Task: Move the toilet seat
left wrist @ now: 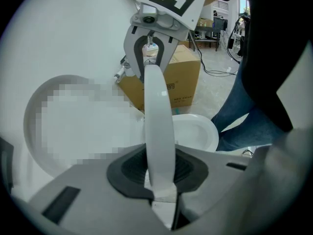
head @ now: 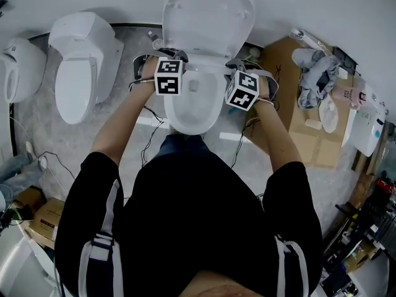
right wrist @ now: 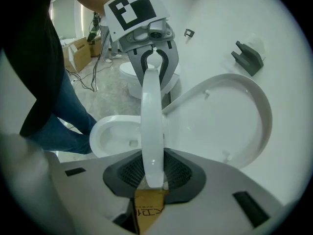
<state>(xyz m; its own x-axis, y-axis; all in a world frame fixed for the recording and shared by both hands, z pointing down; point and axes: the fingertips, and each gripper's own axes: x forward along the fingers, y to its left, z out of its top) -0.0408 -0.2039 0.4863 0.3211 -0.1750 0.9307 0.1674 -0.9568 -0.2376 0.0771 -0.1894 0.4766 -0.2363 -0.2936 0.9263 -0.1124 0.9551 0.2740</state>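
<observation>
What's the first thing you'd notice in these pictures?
The left tongs and right tongs pinch the white toilet seat from either side, above the open bowl. Its lid stands up against the wall, and a second toilet sits at the left.

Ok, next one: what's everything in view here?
toilet seat: one, white, raised over the bowl, held at both sides
toilet lid: one, white, upright against the wall
toilet bowl: one, white, centre
second toilet: one, white, floor at left
white fixture: one, white, far left edge
cardboard box: one, brown, right of the bowl
grey cloth: one, grey, on the box
cables: several, black, floor beside the bowl
left gripper: one, grey, shut on the toilet seat
right gripper: one, grey, shut on the toilet seat
</observation>
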